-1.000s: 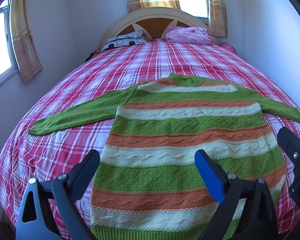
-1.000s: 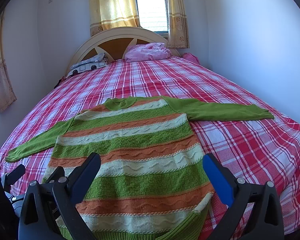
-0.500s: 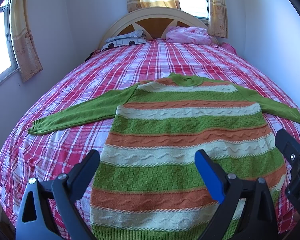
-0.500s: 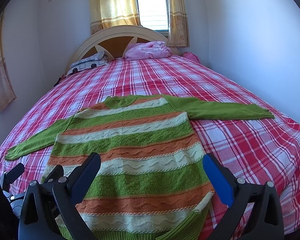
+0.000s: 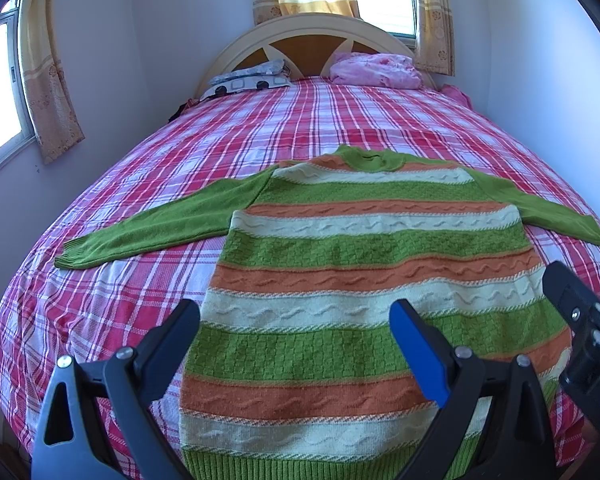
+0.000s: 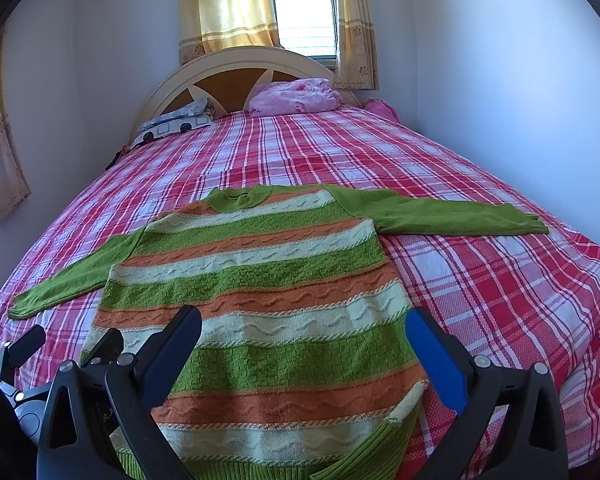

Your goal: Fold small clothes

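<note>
Sweater lies spread flat, sleeves out, on the plaid bed, hem nearest the cameras, presumably laid out so folding can begin; its lower right hem corner is flipped up in the right view; pillows sit well apart at the headboard; left gripper and right gripper hover above the hem, jaws wide apart, holding nothing.
</note>
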{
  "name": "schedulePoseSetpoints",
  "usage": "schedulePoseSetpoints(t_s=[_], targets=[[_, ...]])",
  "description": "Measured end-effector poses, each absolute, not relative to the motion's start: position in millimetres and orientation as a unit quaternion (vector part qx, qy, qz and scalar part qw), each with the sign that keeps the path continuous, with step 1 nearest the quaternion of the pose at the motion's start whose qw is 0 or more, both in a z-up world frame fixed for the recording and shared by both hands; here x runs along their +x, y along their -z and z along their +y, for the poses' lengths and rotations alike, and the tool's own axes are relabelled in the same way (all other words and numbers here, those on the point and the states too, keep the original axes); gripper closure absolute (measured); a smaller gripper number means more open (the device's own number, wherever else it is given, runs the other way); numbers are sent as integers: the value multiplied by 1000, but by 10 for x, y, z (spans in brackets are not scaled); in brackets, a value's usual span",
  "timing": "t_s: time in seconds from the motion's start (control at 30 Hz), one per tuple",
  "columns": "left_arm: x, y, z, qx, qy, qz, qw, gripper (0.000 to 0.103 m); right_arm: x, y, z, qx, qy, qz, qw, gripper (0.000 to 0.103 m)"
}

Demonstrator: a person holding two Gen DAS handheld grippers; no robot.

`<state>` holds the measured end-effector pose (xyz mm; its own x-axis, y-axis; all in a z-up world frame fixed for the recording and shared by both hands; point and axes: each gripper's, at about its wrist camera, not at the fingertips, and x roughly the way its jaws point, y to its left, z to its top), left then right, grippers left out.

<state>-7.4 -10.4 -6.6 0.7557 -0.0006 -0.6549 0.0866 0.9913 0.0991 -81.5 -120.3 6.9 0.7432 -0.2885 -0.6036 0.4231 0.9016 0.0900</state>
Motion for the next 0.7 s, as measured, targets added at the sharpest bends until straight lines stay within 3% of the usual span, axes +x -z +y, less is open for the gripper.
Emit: schedulePoseSetpoints(t_s=[0.7], targets=[[510,182,-70,72,28,369,926,5,-146,115,-1491,109,204,367,901,1]])
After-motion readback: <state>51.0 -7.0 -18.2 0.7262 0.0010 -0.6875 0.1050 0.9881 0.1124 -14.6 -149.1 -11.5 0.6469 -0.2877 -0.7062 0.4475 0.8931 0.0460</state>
